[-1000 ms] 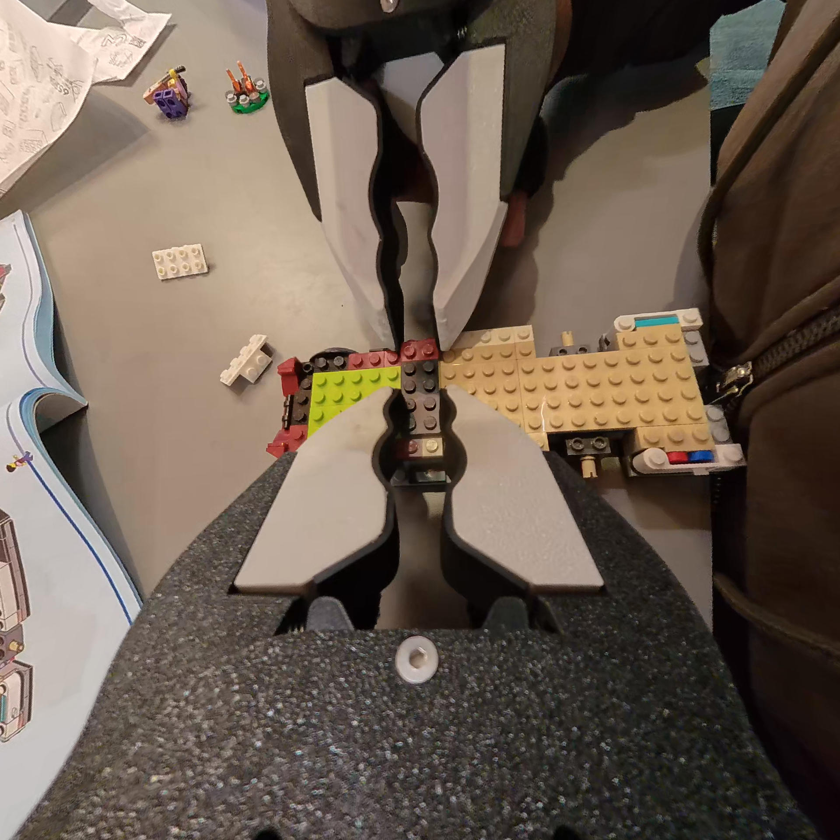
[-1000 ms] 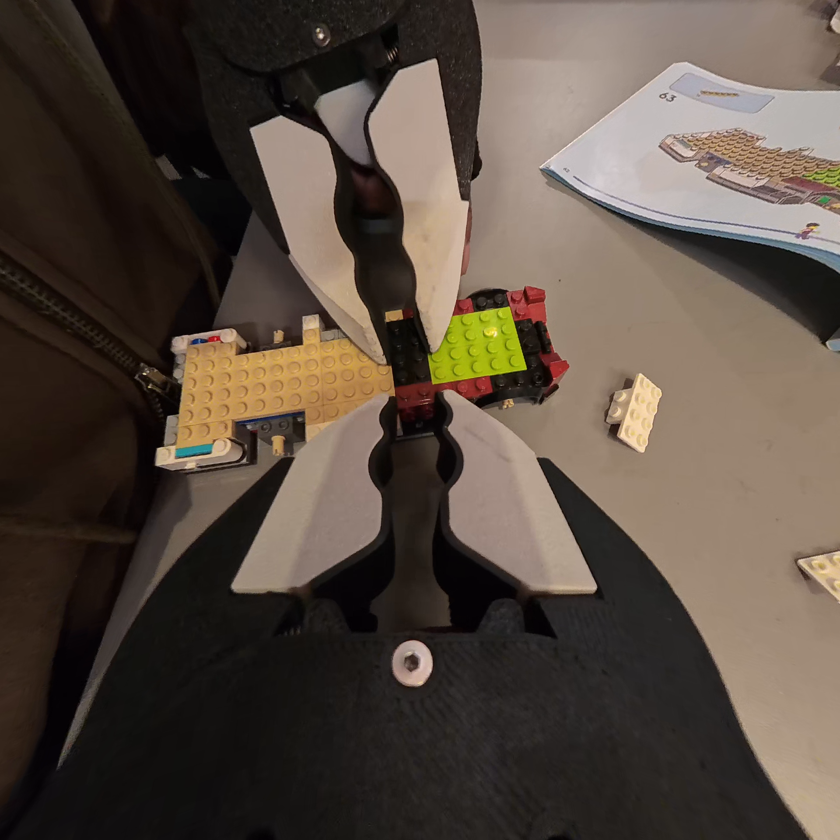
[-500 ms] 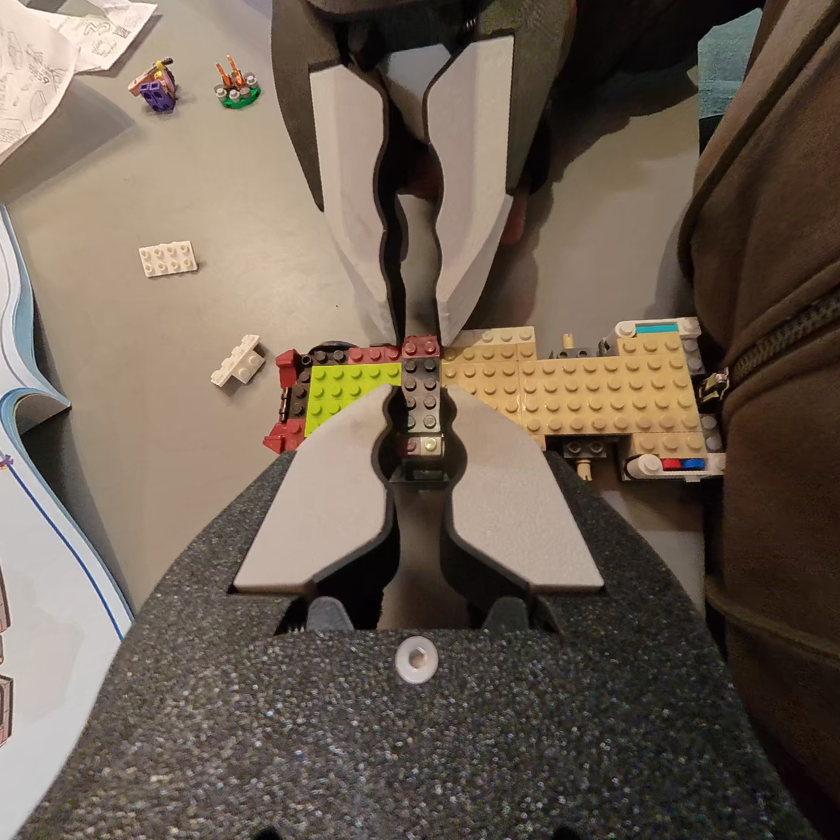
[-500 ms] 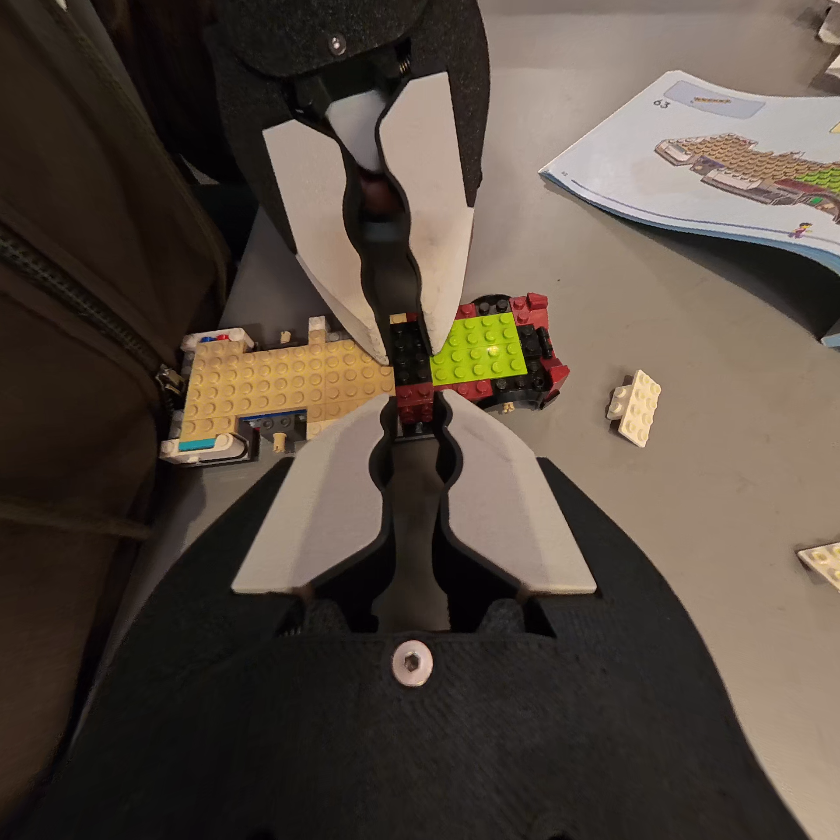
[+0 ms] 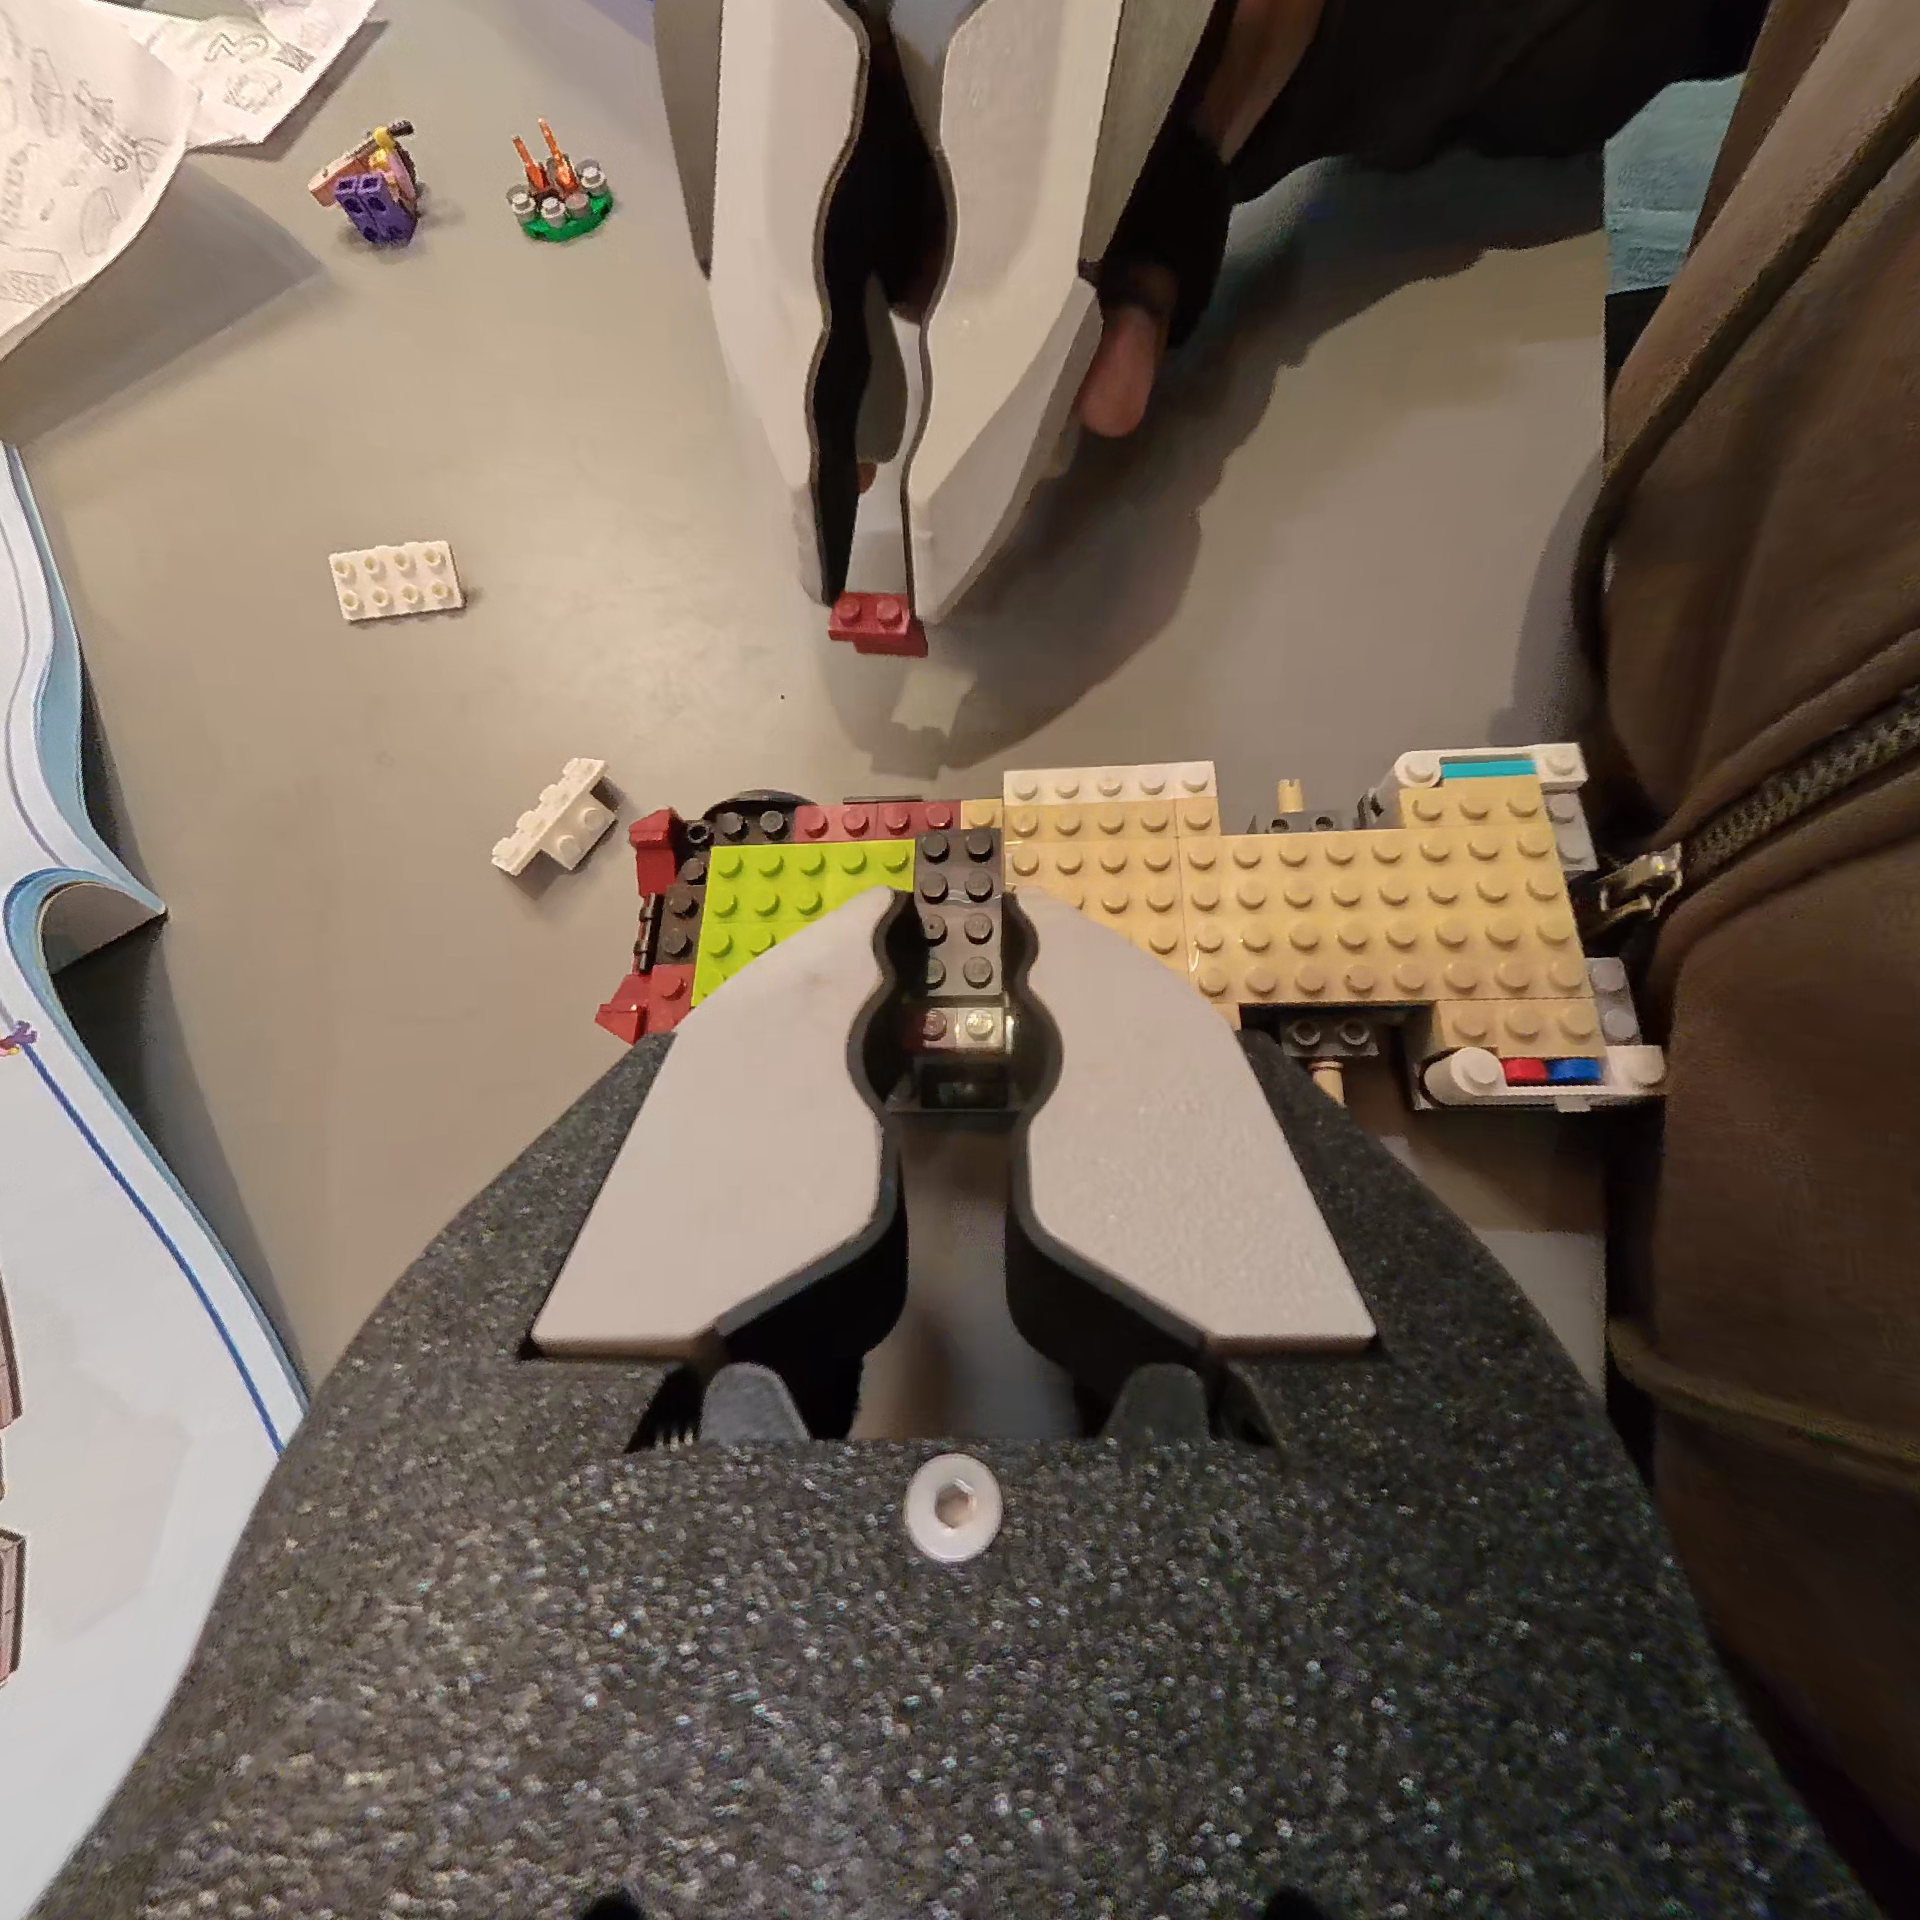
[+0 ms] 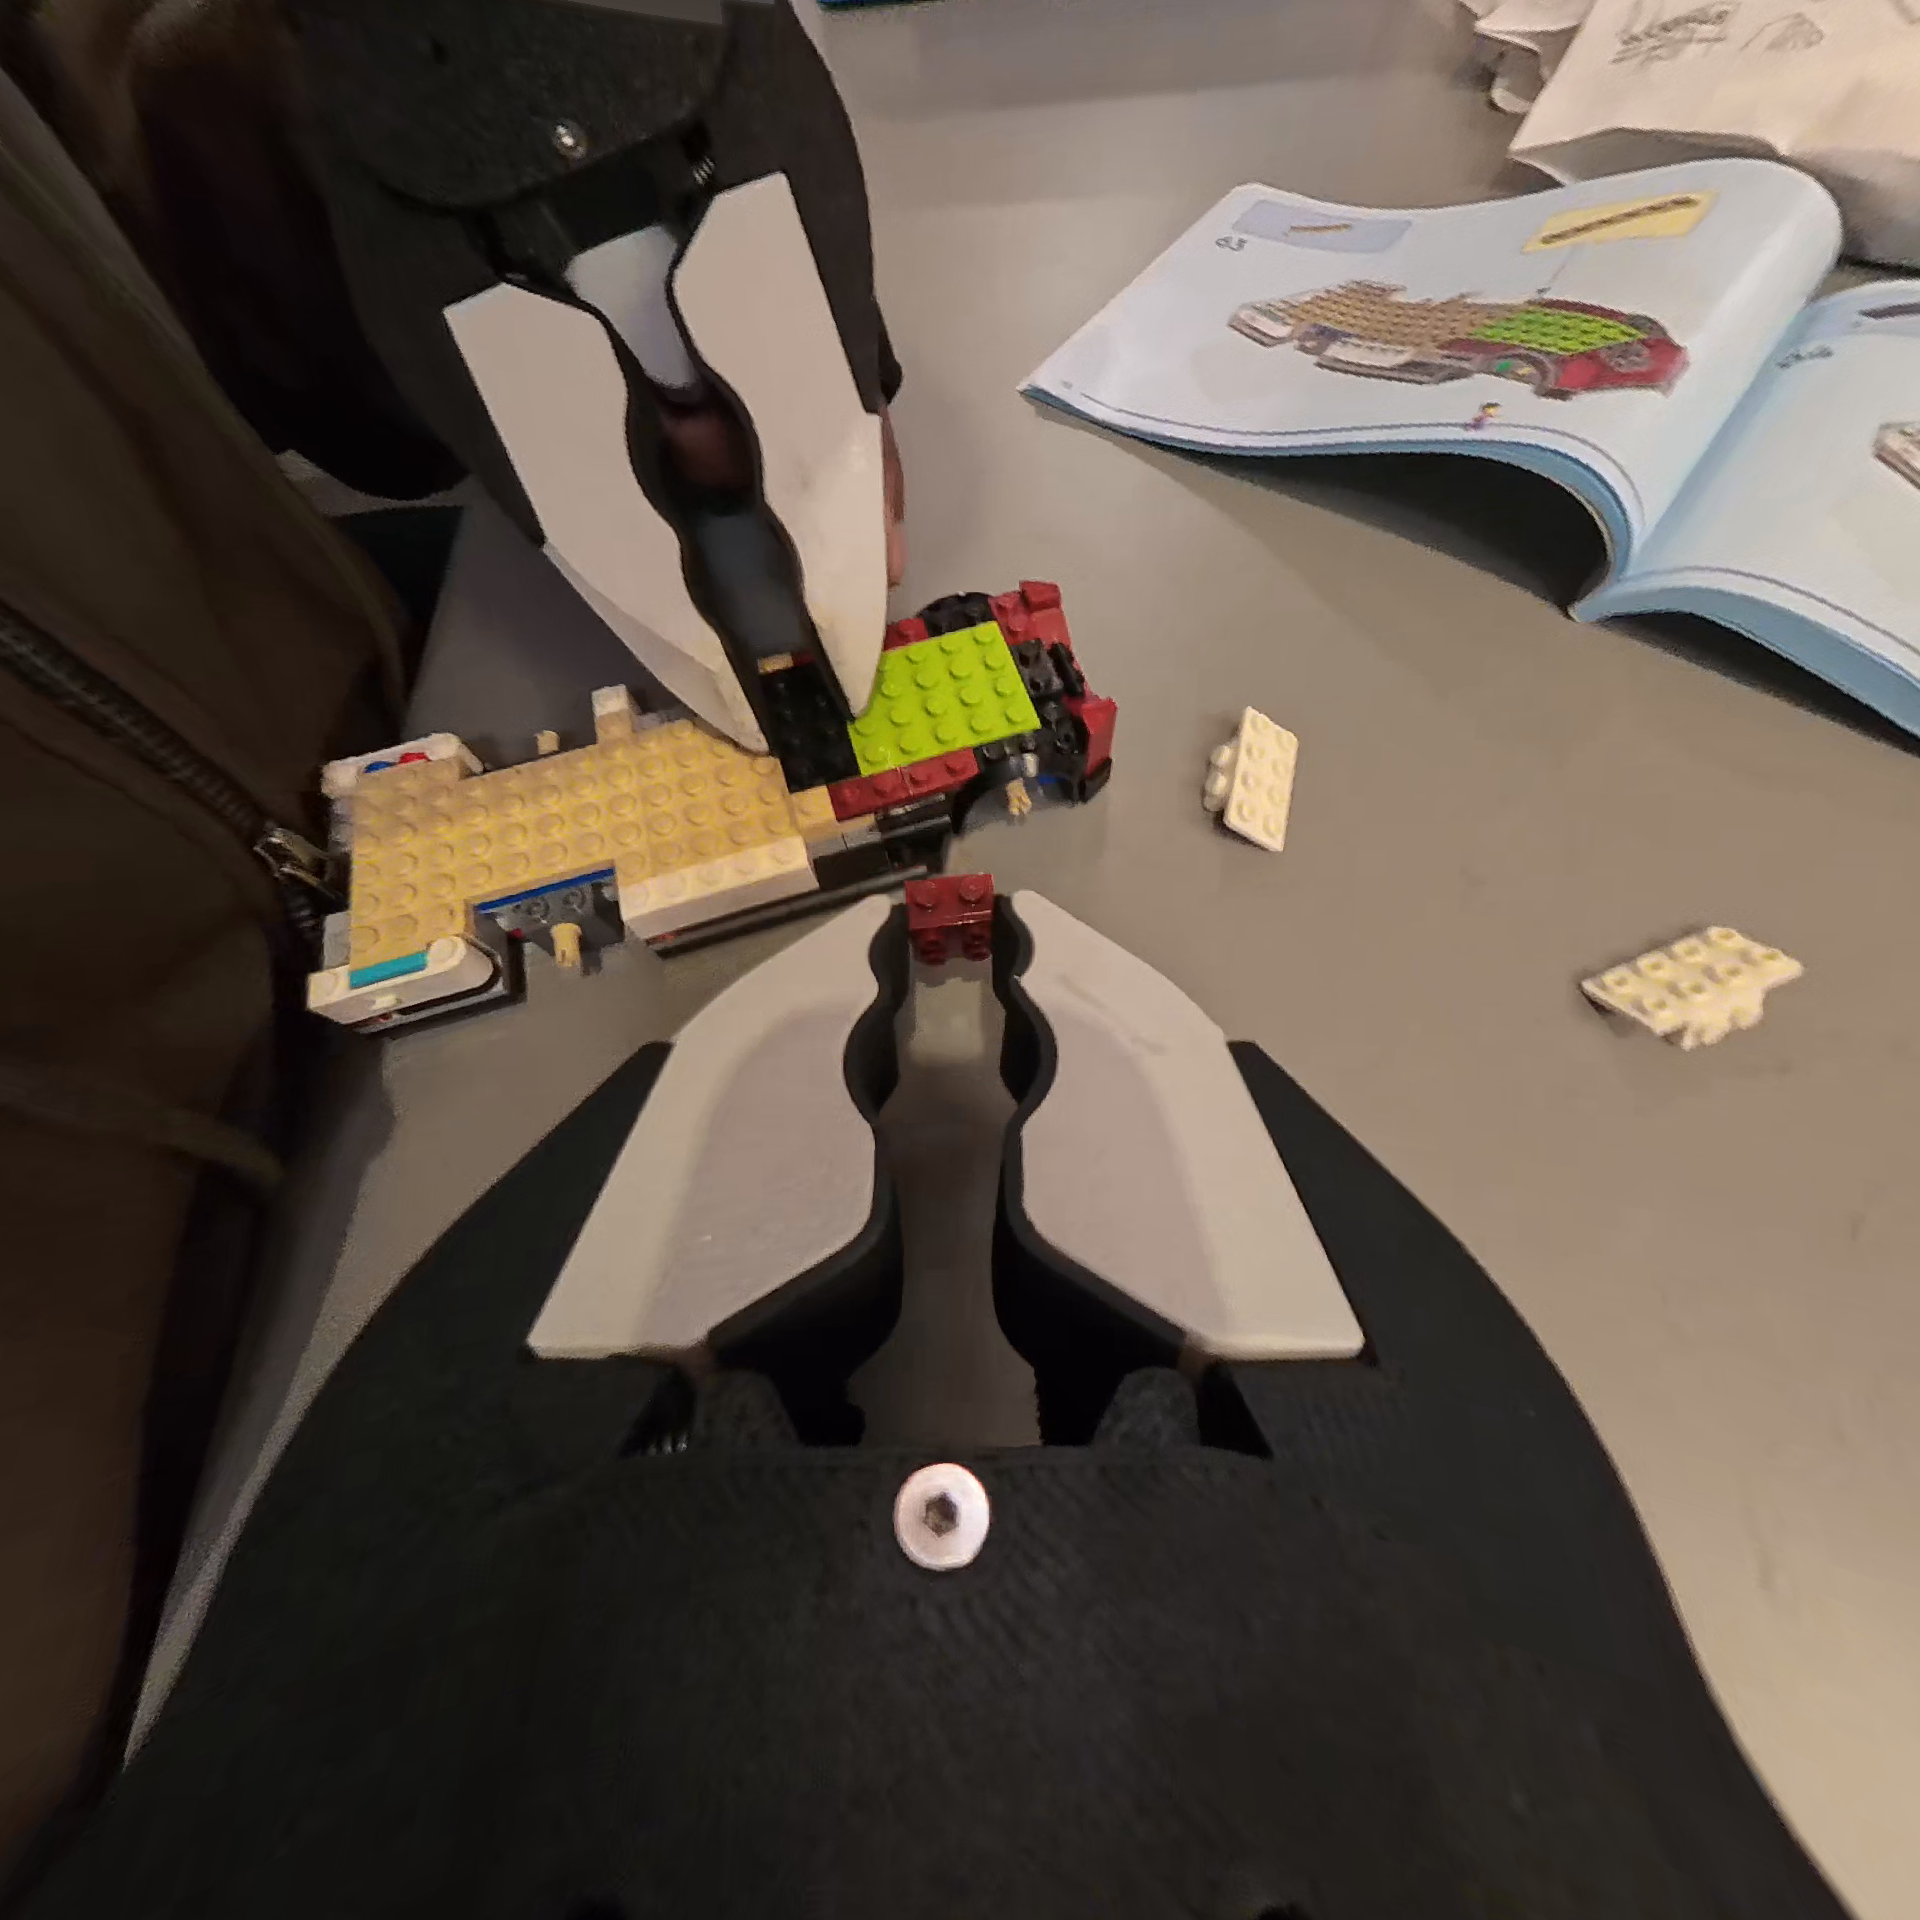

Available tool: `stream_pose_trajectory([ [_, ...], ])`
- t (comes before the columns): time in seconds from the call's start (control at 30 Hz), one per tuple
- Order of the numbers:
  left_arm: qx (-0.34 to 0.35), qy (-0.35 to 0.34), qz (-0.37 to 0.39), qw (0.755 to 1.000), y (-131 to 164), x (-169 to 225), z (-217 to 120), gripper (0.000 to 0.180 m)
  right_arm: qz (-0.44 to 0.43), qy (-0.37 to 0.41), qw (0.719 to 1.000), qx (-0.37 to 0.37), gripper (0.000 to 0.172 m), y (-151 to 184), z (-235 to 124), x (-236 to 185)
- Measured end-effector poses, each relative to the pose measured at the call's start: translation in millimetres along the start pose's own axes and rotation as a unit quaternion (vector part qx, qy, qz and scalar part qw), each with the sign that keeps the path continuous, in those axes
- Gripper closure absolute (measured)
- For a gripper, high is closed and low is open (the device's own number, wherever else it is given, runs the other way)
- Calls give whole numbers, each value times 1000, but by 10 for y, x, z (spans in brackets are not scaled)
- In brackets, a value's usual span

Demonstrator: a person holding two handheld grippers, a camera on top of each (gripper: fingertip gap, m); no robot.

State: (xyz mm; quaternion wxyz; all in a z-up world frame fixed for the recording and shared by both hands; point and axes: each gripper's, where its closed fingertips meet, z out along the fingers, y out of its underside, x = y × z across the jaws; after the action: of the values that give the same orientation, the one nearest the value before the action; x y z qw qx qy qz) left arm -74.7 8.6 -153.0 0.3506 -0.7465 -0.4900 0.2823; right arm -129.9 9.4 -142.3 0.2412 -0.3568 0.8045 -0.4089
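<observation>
A flat brick model (image 5: 1299, 914) of tan, lime green, black and dark red plates lies on the grey table (image 5: 520, 436); it also shows in the right wrist view (image 6: 582, 821). My left gripper (image 5: 961, 914) is shut on the model's black strip (image 5: 961, 883) between the green and tan parts. It shows in the right wrist view (image 6: 805, 717), pressing down on that strip. My right gripper (image 6: 951, 914) is shut on a small dark red brick (image 6: 948, 920), held clear of the model's near edge. In the left wrist view it (image 5: 873, 592) hangs beyond the model with the red brick (image 5: 878, 623) at its tips.
An open instruction booklet (image 6: 1507, 343) lies at the far right. Loose white plates (image 6: 1257, 777) (image 6: 1688, 982) lie to the right of the model. Two small builds (image 5: 369, 187) (image 5: 559, 197) and paper sheets (image 5: 83, 156) sit far left. A person's brown jacket (image 5: 1766, 935) borders the model's tan end. One gripper's finger ends stand about 6 centimeters off the other's.
My right gripper has pulled the dark red brick off the model's edge and drawn back with it. My left gripper has stayed clamped on the black strip.
</observation>
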Motion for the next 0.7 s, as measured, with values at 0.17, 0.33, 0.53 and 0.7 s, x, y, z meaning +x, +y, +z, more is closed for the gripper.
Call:
stream_pose_trajectory([
  [0.17,43,-3,-26,999,-106,-44,-88,142,42,84,996,6,156,57,-296,170],
  [0.33,133,-34,-78,987,-310,-230,-387,143,78,297,952,15,156,59,-1343,691],
  [0.53,150,-71,-74,983,-272,-385,-656,143,185,530,827,-24,156,712,-2910,1351],
  [0.7,122,-107,-77,984,-120,-487,-788,143,231,535,811,-57,138,1039,-2965,1435],
])
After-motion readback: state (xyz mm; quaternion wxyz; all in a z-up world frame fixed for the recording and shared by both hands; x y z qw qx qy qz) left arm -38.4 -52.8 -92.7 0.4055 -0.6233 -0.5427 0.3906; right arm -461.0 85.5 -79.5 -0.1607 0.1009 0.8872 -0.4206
